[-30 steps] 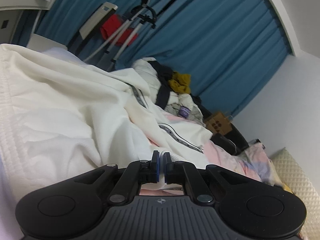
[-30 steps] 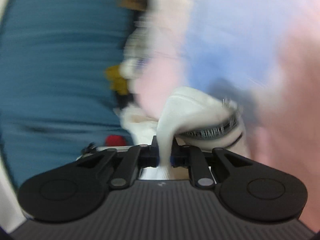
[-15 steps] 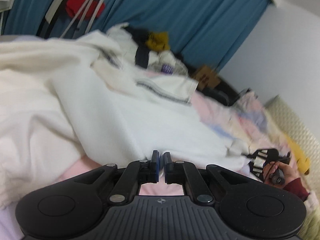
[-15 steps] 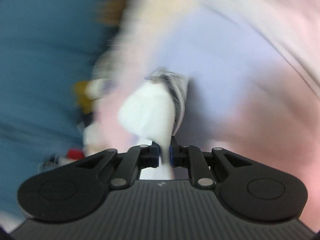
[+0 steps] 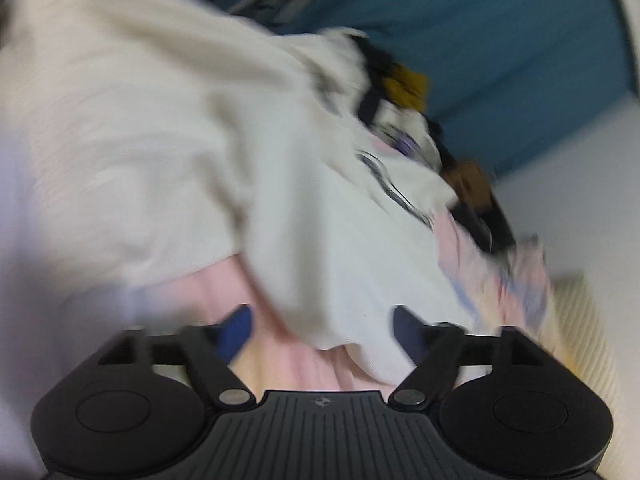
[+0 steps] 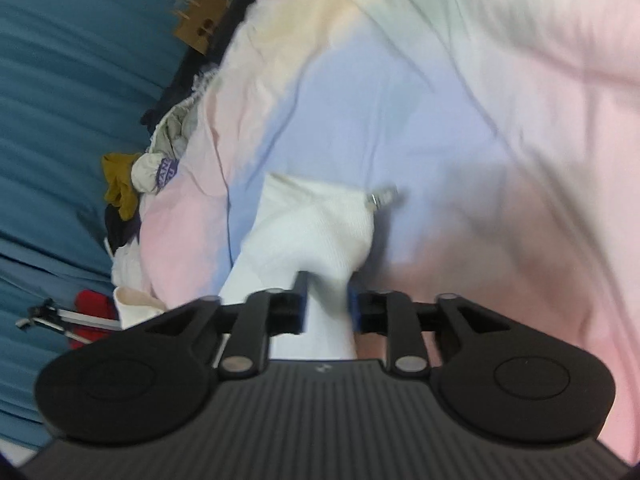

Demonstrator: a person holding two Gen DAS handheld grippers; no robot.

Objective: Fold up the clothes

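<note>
white ribbed garment [image 5: 192,152] is the workpiece. in the left wrist view it sprawls ahead of and to the left of the left gripper [image 5: 322,330], draped over the pastel bedsheet [image 5: 224,292], with a dark printed band [image 5: 384,176] further out. one hem edge droops down between the spread blue pads [image 5: 236,330]. jaws are wide apart, nothing pinched. that view is motion-blurred, so fine detail is unreliable.

right wrist view: right gripper [image 6: 326,306] has a bunched fold of the same white garment [image 6: 316,224] sitting between its pads, fabric running back under the body. jaws look slightly parted around it; can't tell if they're really biting or letting go. small metal bit [image 6: 378,198], zipper pull or eyelet, just past the fold on the right.

handling, my read: soft knit, light to medium weight, zero stiffness, sags and bunches wherever unsupported. ribbing gives decent friction on the pads, so slip risk is low if two layers are pinched. grab at hem corners or the shoulder seam, not mid-panel, or it just tents. keep the metal fitting out of the pinch.

beyond the garment: pile of other clothes [image 6: 136,176] off to the left of the right claw, cardboard box [image 6: 198,24] and blue curtain [image 6: 52,80] behind.
</note>
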